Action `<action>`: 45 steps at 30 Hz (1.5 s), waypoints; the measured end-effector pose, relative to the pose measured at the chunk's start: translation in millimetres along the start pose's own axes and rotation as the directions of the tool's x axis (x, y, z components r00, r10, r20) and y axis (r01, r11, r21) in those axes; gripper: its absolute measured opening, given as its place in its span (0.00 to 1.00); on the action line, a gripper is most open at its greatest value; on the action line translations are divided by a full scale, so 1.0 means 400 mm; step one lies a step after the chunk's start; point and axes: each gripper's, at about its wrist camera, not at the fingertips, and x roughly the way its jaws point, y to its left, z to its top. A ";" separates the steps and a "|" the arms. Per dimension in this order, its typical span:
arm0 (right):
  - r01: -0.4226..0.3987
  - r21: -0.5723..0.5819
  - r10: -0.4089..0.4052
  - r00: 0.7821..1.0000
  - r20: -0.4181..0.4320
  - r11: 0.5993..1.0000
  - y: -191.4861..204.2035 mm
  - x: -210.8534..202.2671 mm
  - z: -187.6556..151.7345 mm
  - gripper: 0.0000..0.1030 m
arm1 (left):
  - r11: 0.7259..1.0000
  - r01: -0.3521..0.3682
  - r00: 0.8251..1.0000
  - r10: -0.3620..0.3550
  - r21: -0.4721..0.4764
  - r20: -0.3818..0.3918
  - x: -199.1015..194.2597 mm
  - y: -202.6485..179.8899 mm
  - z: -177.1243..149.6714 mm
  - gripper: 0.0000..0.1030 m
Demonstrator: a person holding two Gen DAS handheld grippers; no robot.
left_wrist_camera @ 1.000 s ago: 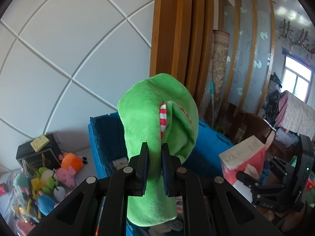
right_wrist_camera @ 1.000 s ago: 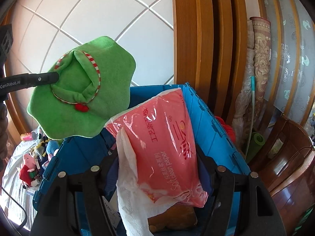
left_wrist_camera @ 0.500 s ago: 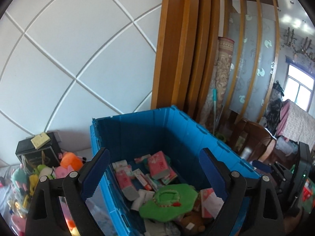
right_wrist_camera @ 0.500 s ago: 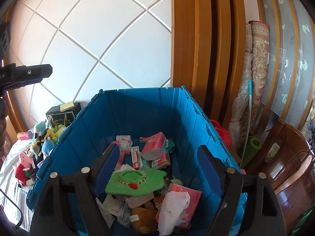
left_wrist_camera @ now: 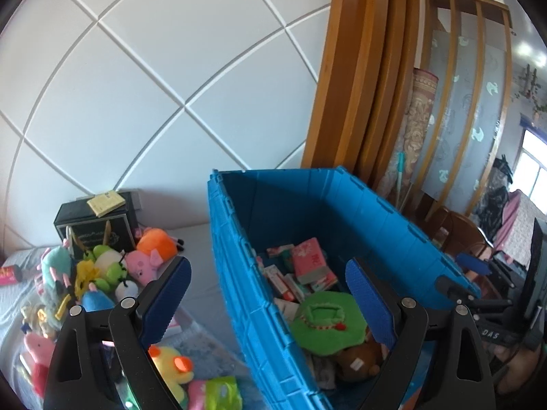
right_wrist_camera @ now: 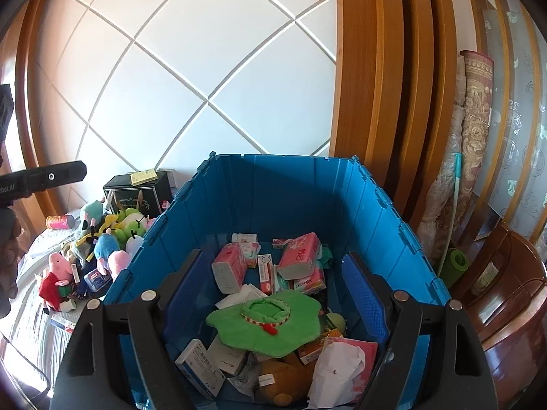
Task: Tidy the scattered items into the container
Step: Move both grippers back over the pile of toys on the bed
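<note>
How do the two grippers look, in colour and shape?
Both the left gripper and the right gripper have black, triangular cut-out frames with silver round bolts. Their fingers carry blue textured pads. White lettering marks one black bar.

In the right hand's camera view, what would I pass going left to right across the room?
Pink can → pile of soft toys → black box → blue crate → wooden pillar → rolled carpet.
</note>
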 end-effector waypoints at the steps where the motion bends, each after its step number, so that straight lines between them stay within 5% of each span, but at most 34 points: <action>1: -0.008 -0.011 0.008 1.000 0.000 1.000 0.018 -0.002 0.004 0.78 | 1.000 -0.008 1.000 0.008 -0.012 -0.001 -0.009 0.020 -0.012 0.90; 13: -0.089 -0.150 0.086 0.996 -0.027 0.985 0.287 -0.003 0.018 0.78 | 0.977 -0.090 0.995 0.082 -0.193 -0.052 -0.111 0.300 -0.200 0.89; 24: -0.165 -0.266 0.152 0.986 -0.070 0.950 0.591 0.004 0.017 0.79 | 0.956 -0.194 0.981 0.184 -0.220 -0.065 -0.235 0.543 -0.308 0.89; 36: -0.274 -0.331 0.237 0.960 -0.148 0.903 0.907 0.028 -0.039 0.79 | 0.905 -0.328 0.942 0.290 -0.270 -0.172 -0.289 0.858 -0.449 0.90; 45: -0.313 -0.328 0.241 0.940 -0.243 0.891 1.069 0.099 -0.119 0.79 | 0.897 -0.365 0.917 0.298 -0.251 -0.266 -0.265 1.029 -0.555 0.89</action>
